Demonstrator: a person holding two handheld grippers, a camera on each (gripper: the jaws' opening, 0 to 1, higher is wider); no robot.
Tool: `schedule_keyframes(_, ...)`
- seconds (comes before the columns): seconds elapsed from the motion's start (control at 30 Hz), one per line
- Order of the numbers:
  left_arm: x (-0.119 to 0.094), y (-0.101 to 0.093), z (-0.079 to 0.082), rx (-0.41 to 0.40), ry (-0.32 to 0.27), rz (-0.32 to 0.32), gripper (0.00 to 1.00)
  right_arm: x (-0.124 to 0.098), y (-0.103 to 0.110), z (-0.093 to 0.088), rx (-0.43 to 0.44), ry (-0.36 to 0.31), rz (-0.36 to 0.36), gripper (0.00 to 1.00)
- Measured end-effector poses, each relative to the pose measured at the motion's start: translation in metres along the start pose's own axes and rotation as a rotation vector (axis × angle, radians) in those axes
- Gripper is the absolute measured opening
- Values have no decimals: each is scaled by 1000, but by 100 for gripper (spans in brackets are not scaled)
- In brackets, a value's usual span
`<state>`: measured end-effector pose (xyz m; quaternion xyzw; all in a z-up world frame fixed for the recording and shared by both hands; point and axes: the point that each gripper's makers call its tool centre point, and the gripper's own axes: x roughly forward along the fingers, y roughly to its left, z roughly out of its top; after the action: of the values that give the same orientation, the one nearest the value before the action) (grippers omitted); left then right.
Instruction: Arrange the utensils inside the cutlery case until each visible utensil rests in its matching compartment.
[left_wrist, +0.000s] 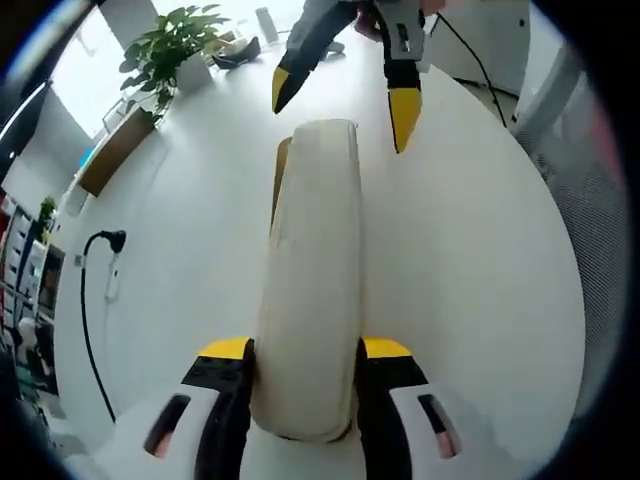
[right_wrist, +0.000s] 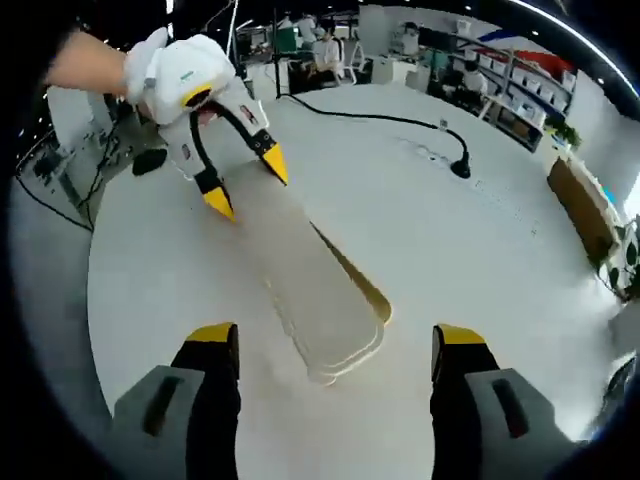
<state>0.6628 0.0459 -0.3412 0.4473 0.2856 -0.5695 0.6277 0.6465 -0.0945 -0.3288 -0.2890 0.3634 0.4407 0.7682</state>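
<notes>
Left tongs clamped on the near end of the cream cutlery case lying lengthwise on the white surface; right tongs spread open just short of its far end.

White round table. Potted plant at 11 o'clock in left gripper view; black cable w/ plug at 9. Wooden box below plant.

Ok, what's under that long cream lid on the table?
Under the cream lid a tan case base peeks out along one side. The left gripper clamps the lid's end. Any utensils inside are covered.
</notes>
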Motion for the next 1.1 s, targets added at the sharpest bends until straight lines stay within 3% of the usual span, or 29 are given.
schedule_keyframes(0.17, 3, 2, -1, 10, -23, -15, 42, 17, -2, 2, -62, 23, 134, 63)
schedule_keyframes(0.2, 2, 2, -1, 12, -24, -14, 42, 22, -3, -2, -72, 49, 162, 61)
schedule_keyframes(0.23, 2, 1, 0, 20, -25, -13, 42, 24, -10, -10, -96, 118, 164, 57)
schedule_keyframes(0.27, 2, 1, 0, 25, -27, -11, 42, 20, -16, -8, -125, 138, 138, 55)
schedule_keyframes(0.3, 2, 0, 0, 29, -27, -10, 42, 18, -15, 2, -150, 103, 153, 55)
schedule_keyframes(0.43, 2, -1, 1, 45, -34, -17, 42, 25, -15, 0, -158, 158, 232, 52)
schedule_keyframes(0.47, 1, 0, 0, 58, -29, -14, 42, 21, 0, 0, -197, 165, 261, 49)
schedule_keyframes(0.5, 1, -1, 0, 55, -29, -15, 42, 20, 6, -1, -208, 180, 298, 38)
schedule_keyframes(0.53, 1, 0, -1, 51, -30, -13, 42, 22, -1, -2, -218, 205, 267, 38)
schedule_keyframes(0.7, -3, 0, -6, 26, -14, 5, 42, 24, -1, 1, -272, 228, 310, 37)
schedule_keyframes(0.87, -14, 2, -22, -75, -40, 25, 42, 23, -1, 1, -304, 236, 318, 37)
schedule_keyframes(0.93, -17, -2, -21, -138, -77, 5, 43, 24, -2, 1, -301, 237, 317, 37)
schedule_keyframes(1.0, -21, -3, -28, -189, -66, 7, 43, 25, 0, 1, -321, 237, 315, 37)
schedule_keyframes(1.1, -25, -8, -31, -299, -125, -7, 48, 26, 0, 1, -321, 242, 308, 37)
